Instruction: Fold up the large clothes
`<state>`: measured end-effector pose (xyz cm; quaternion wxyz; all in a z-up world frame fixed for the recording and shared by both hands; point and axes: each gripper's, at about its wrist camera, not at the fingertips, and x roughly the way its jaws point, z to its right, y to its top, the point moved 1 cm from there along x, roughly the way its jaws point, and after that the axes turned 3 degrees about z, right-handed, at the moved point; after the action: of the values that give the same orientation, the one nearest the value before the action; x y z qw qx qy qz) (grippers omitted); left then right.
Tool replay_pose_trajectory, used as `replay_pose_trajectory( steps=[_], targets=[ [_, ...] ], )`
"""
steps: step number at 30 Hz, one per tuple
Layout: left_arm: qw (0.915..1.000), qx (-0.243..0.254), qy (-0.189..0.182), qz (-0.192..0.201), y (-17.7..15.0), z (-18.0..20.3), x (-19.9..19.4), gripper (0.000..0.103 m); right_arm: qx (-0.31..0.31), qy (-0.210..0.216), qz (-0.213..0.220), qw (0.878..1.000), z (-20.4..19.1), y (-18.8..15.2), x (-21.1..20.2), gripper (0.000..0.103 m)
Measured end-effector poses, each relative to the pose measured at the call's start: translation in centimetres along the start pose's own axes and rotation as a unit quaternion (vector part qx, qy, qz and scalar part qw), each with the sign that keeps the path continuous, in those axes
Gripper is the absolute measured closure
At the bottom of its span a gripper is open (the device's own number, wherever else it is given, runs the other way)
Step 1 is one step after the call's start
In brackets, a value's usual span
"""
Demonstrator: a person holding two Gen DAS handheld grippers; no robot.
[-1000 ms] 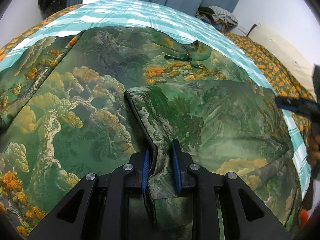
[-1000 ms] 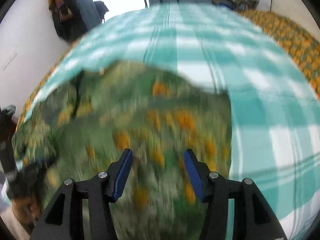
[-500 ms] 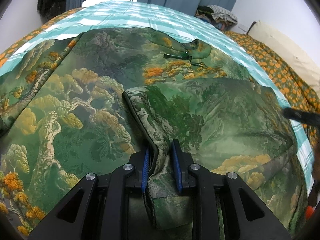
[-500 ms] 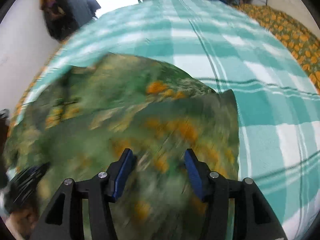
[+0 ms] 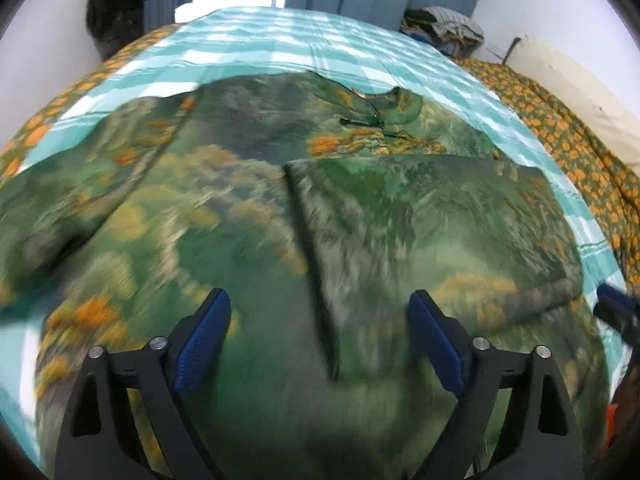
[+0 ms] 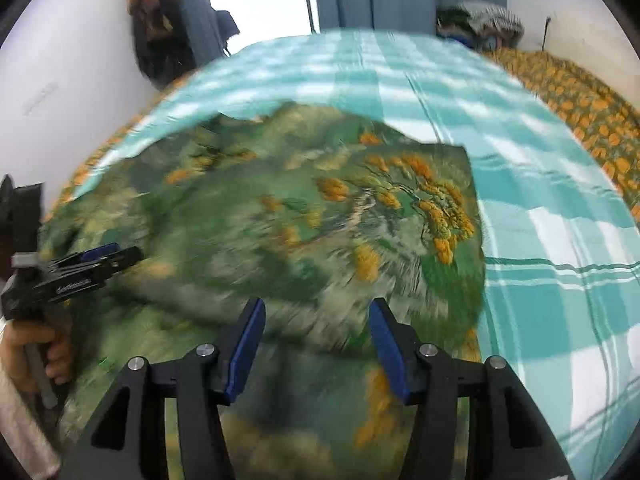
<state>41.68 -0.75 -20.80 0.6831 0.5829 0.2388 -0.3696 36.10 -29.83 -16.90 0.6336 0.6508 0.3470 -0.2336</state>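
Left tongs point(image 5: 316, 334) have let go of the folded flap point(image 5: 432, 216); jaws opening, nothing pinched.
Green printed garment point(image 6: 280, 216) lies flat on the checked bedspread point(image 6: 540, 240). Right tongs point(image 6: 316, 344) hover half-open, jaws parting, empty. Risk: the loose flap slides or springs back if brushed.
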Motion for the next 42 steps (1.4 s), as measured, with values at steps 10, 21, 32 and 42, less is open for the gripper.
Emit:
replay_pose_trajectory(
  steps=[10, 21, 32, 42],
  targets=[
    [0.9988, -0.031, 0.022, 0.030, -3.6, -2.7, -9.0, 0.009, 0.004, 0.006, 0.035, 0.999, -2.4, -9.0, -6.4, 0.041],
    [0.9947, -0.039, 0.079, 0.054, -4.2, -6.1, -12.5, 0.006, -0.017, 0.002, 0.040, 0.999, -4.0, -10.1, -6.6, 0.041],
    [0.9851, -0.100, 0.128, 0.056, -4.3, -11.7, -13.5, 0.005, -0.029, 0.007, 0.050, 0.998, -4.8, -10.6, -6.8, 0.041],
    [0.9496, -0.262, 0.150, 0.085, -3.9, -23.0, -14.5, 0.005, -0.037, 0.009, 0.055, 0.998, -5.3, -10.8, -6.8, 0.041]
  ],
)
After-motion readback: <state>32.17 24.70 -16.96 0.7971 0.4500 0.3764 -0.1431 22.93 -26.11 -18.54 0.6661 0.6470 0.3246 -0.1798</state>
